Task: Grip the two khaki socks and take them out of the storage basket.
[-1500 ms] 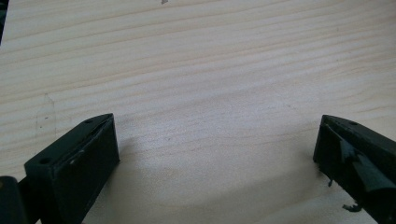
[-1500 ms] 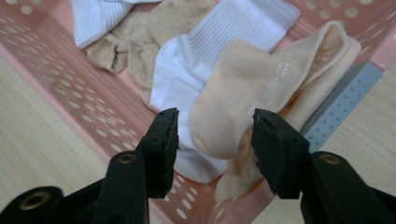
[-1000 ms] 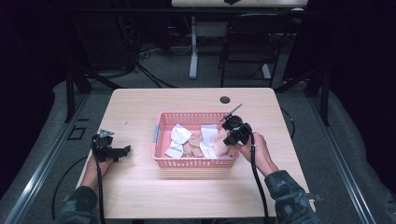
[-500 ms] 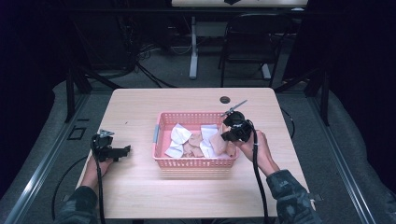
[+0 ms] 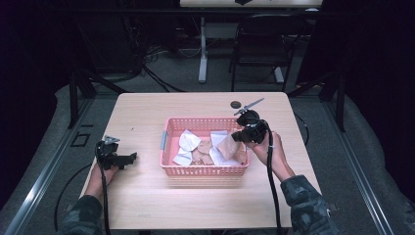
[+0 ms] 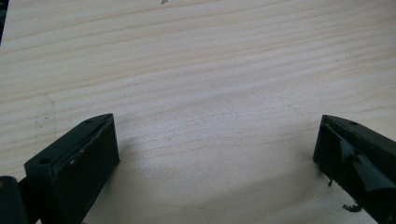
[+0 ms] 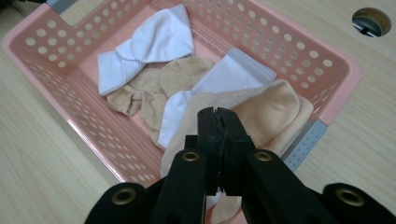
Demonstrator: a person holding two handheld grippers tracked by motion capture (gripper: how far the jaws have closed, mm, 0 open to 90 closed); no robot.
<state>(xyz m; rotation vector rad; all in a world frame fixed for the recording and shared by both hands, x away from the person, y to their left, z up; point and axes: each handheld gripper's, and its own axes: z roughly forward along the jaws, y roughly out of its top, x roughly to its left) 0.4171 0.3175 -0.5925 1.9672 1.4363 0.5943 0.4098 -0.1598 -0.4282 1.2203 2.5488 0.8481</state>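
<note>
A pink perforated basket [image 5: 203, 170] [image 7: 280, 42] sits mid-table with several socks in it. My right gripper [image 5: 238, 137] [image 7: 218, 114] hangs over its right end, shut on a peach sock [image 5: 227, 145] [image 7: 266, 109] that drapes below the jaws. A knotted white sock [image 5: 187, 142] [image 7: 154, 44], a tan sock [image 7: 159, 88] and a ribbed white sock [image 7: 229, 74] lie on the basket floor. My left gripper [image 5: 131, 157] [image 6: 217, 140] rests low over bare wood left of the basket, open, with nothing between its jaws.
A round black cable hole [image 5: 236, 104] [image 7: 371, 21] is in the wooden table [image 5: 195, 205] behind the basket's right corner. Black cables trail from both grippers toward the near edge. A chair [image 5: 259, 44] and table legs stand on the floor beyond.
My right gripper has drifted slightly right and toward the far side, still shut on the peach sock, drawing it up. The left gripper has not moved.
</note>
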